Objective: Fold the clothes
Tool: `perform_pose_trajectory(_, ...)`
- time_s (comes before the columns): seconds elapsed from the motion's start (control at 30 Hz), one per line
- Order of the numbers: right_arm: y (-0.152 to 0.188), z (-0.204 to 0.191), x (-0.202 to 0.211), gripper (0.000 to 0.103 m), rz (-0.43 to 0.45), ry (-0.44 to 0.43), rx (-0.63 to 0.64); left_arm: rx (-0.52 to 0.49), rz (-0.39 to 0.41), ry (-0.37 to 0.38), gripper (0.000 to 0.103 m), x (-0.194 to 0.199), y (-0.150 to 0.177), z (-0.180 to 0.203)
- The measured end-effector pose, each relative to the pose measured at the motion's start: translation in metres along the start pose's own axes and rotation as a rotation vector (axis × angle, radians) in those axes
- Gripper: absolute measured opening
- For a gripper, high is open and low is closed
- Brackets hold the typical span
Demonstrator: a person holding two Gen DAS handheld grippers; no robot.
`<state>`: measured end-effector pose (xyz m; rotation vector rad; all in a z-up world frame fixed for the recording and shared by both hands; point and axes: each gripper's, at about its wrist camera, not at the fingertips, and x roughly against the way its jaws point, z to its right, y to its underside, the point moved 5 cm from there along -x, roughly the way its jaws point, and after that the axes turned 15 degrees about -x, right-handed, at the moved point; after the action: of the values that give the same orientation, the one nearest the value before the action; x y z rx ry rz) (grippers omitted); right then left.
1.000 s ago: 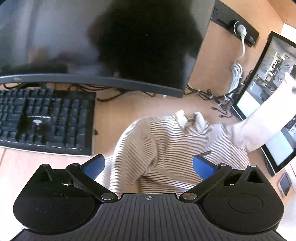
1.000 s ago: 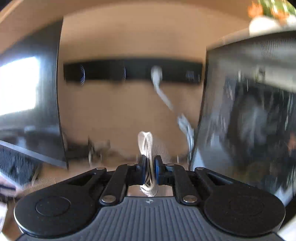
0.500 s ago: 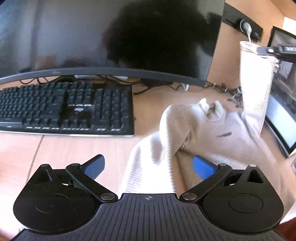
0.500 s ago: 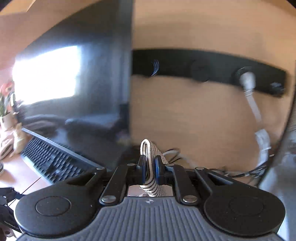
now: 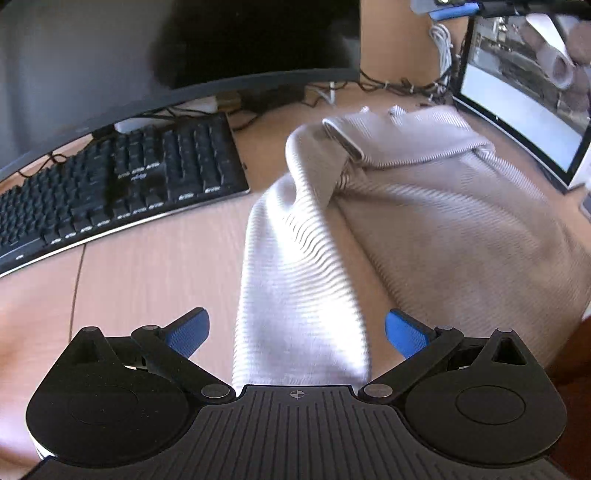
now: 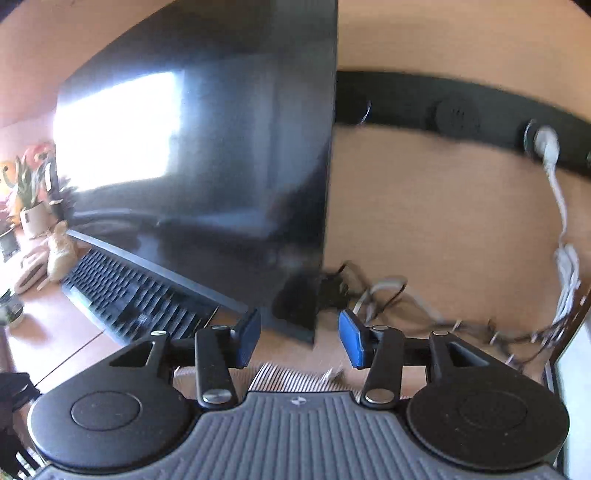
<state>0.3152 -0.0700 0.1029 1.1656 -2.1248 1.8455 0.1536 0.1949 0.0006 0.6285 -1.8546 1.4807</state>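
A cream, thin-striped sweater (image 5: 436,206) lies on the wooden desk (image 5: 147,273) with one sleeve folded across its chest. Its other sleeve (image 5: 299,288) runs toward me between the blue pads of my left gripper (image 5: 295,332), which is open and above it. My right gripper (image 6: 299,336) is open and empty, held high over the sweater; only a strip of the striped cloth (image 6: 291,380) shows below its fingers. The right gripper also shows at the top right of the left wrist view (image 5: 480,5).
A black keyboard (image 5: 110,188) lies left of the sweater under a curved dark monitor (image 5: 147,55). A second lit monitor (image 5: 524,103) stands at the right. Cables (image 6: 424,306) and a black socket strip (image 6: 461,114) line the back wall. Small ornaments (image 6: 40,254) stand at the far left.
My right gripper opened and let go of the sleeve it held up; that sleeve now lies folded across the sweater. My left gripper moved so the other sleeve lies between its fingers.
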Motion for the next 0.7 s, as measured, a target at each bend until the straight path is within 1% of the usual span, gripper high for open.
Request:
perform_pose_trajectory(0.03,0.01,-0.002,-0.001,0.048,-0.039,-0.02,-0.01,0.001,-0.002,-0.008,0.103,0.002,0.002,-0.002)
perform_pose_trajectory(0.07,0.025,-0.007,-0.003,0.049,-0.1,-0.057,-0.028,0.002,-0.004,-0.015,0.103,0.004,0.003,-0.005)
perform_pose_trajectory(0.1,0.042,-0.013,-0.007,0.051,-0.174,-0.103,-0.052,0.003,-0.006,-0.023,0.103,0.006,0.005,-0.007)
perform_pose_trajectory(0.13,0.062,-0.022,-0.014,0.055,-0.273,-0.161,-0.094,0.005,-0.008,-0.031,0.103,0.008,0.007,-0.009)
perform_pose_trajectory(0.17,0.083,-0.031,-0.02,0.056,-0.37,-0.22,-0.138,0.006,-0.01,-0.038,0.103,0.01,0.008,-0.011)
perform_pose_trajectory(0.27,0.126,-0.065,-0.04,0.056,-0.567,-0.355,-0.284,0.032,0.009,-0.078,0.103,0.018,0.004,-0.026)
perform_pose_trajectory(0.37,0.139,-0.094,-0.059,0.06,-0.639,-0.414,-0.389,0.053,0.037,-0.112,0.103,0.027,0.0,-0.04)
perform_pose_trajectory(0.4,0.14,-0.101,-0.067,0.06,-0.648,-0.416,-0.41,0.06,0.046,-0.121,0.103,0.029,0.0,-0.044)
perform_pose_trajectory(0.47,0.14,-0.11,-0.077,0.062,-0.655,-0.407,-0.421,0.093,0.06,-0.14,0.103,0.034,0.001,-0.053)
perform_pose_trajectory(0.57,0.139,-0.118,-0.079,0.066,-0.65,-0.385,-0.424,0.169,0.078,-0.15,0.103,0.04,0.005,-0.069)
perform_pose_trajectory(0.63,0.139,-0.117,-0.079,0.067,-0.64,-0.373,-0.478,0.223,0.09,-0.155,0.103,0.044,0.009,-0.079)
perform_pose_trajectory(0.7,0.137,-0.111,-0.083,0.069,-0.63,-0.364,-0.558,0.265,0.099,-0.159,0.103,0.047,0.012,-0.088)
